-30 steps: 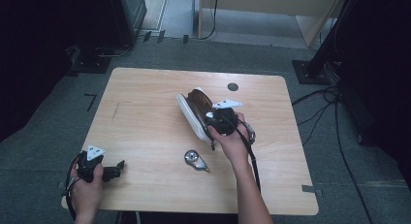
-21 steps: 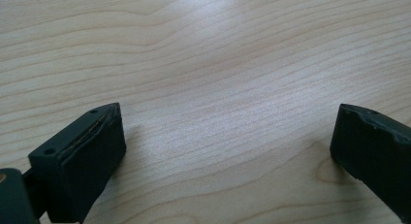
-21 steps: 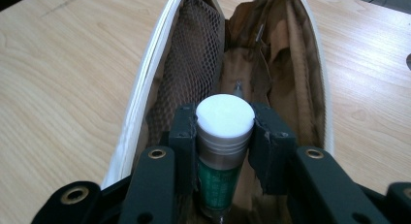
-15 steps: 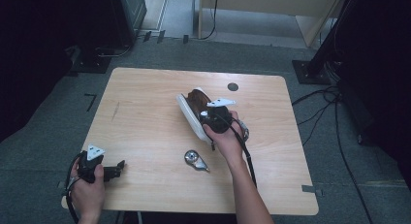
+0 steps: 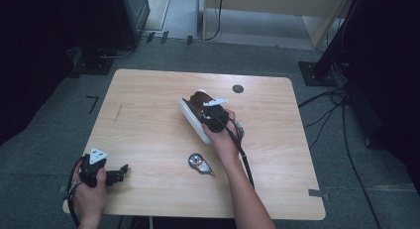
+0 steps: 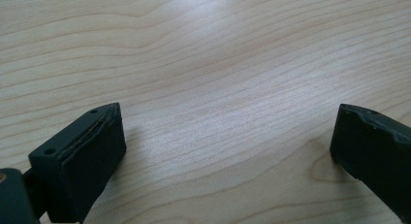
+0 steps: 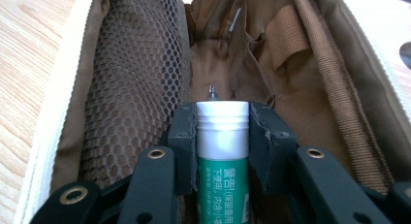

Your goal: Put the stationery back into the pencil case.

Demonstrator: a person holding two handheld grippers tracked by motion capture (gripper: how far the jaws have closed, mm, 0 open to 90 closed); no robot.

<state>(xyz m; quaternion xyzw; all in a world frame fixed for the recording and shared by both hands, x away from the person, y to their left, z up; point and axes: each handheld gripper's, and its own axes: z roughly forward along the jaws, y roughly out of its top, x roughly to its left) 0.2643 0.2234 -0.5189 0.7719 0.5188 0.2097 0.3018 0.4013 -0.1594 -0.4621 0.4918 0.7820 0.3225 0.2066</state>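
- A small round metal object (image 5: pixel 199 163) lies on the worktop (image 5: pixel 148 120) toward the near edge, just left of my right forearm, well apart from both my grippers.
- A dark round mark (image 5: pixel 238 88) sits near the far edge, beyond the pouch.
- The open white pouch (image 5: pixel 190 117) with brown lining lies near the middle of the worktop, its mouth facing my right gripper (image 5: pixel 216 117).
- Inside the pouch I see a mesh pocket (image 7: pixel 140 78) on one side and fabric loops on the other.
- My right jaws are clamped on a green-and-white tube (image 7: pixel 223 151), its white cap just over the pouch's opening.
- My left gripper (image 5: pixel 106 174) rests at the near left corner, jaws spread wide over bare wood, holding nothing.
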